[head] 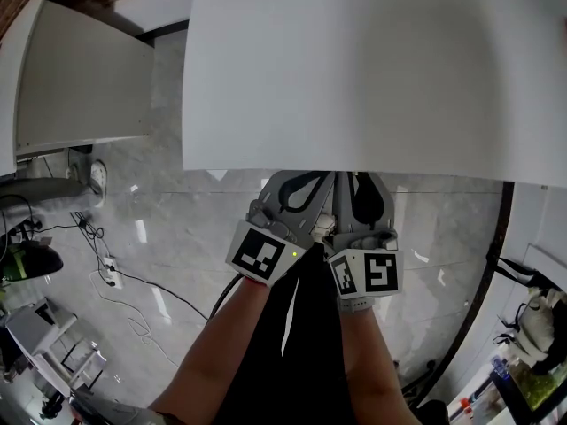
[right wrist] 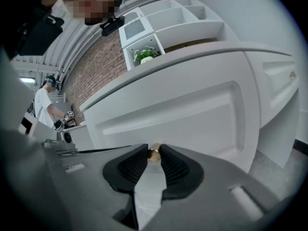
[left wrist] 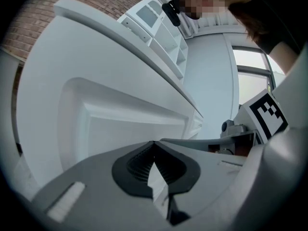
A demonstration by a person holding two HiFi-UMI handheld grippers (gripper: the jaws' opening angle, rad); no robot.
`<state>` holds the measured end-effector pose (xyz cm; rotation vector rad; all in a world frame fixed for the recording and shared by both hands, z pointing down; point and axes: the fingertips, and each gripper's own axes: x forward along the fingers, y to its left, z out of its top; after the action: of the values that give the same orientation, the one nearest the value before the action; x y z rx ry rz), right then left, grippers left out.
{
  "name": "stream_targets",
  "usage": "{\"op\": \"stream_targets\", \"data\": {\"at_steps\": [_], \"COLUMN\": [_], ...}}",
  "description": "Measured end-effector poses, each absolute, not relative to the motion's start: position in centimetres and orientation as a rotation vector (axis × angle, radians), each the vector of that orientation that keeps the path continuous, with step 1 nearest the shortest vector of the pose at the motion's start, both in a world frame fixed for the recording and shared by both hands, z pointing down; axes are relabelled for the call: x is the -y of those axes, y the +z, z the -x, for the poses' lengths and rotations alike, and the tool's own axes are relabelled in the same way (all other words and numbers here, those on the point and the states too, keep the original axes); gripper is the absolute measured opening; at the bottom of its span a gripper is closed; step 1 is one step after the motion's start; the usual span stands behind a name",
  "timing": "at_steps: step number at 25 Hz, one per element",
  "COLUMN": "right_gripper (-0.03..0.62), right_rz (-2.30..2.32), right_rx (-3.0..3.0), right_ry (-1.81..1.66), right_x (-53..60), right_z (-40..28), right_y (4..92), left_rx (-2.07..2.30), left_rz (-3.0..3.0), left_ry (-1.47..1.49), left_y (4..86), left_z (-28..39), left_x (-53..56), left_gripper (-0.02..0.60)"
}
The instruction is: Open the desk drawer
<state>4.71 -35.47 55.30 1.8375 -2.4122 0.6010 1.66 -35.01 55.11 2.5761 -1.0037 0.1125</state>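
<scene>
Two grippers at the drawer (right wrist: 192, 114), one on its knob (right wrist: 154, 153).
The right gripper (right wrist: 154, 148) pinched the brass knob; the left gripper (left wrist: 154, 144) was closed on nothing beside it. From the head view the desk top (head: 354, 69) edge hid the knob, with open floor (head: 177, 228) below.

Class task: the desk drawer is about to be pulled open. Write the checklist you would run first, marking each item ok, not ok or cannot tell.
1. right tongs closed on the brass knob: ok.
2. Knob seated deep in the pads: not ok, it is held at the very tips.
3. left tongs shut, empty, off the knob: ok.
4. drawer front not yet out past the desk top: ok.
5. Room behind for the pull: cannot tell.
</scene>
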Motion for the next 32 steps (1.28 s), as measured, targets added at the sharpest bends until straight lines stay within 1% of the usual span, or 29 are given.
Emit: {"op": "stream_targets", "data": {"at_steps": [10,32], "right_gripper": [0.078,0.077], "right_rz": [-1.821,-1.759], "right_rx": [2.431,2.454], "right_ry": [0.659,0.649], "right_x": [35.4,32.1], "right_z": [-4.8,-5.1], "right_y": [55.2,55.1], "left_rx": [0.969,0.956], "left_rz": [-2.597,-2.634], "left_ry": [0.118,0.153], "left_y": [54.9,54.9], "left_z": [-1.9,-2.6], "left_x": [34.8,32.1], "left_gripper": [0.002,-0.002]}}
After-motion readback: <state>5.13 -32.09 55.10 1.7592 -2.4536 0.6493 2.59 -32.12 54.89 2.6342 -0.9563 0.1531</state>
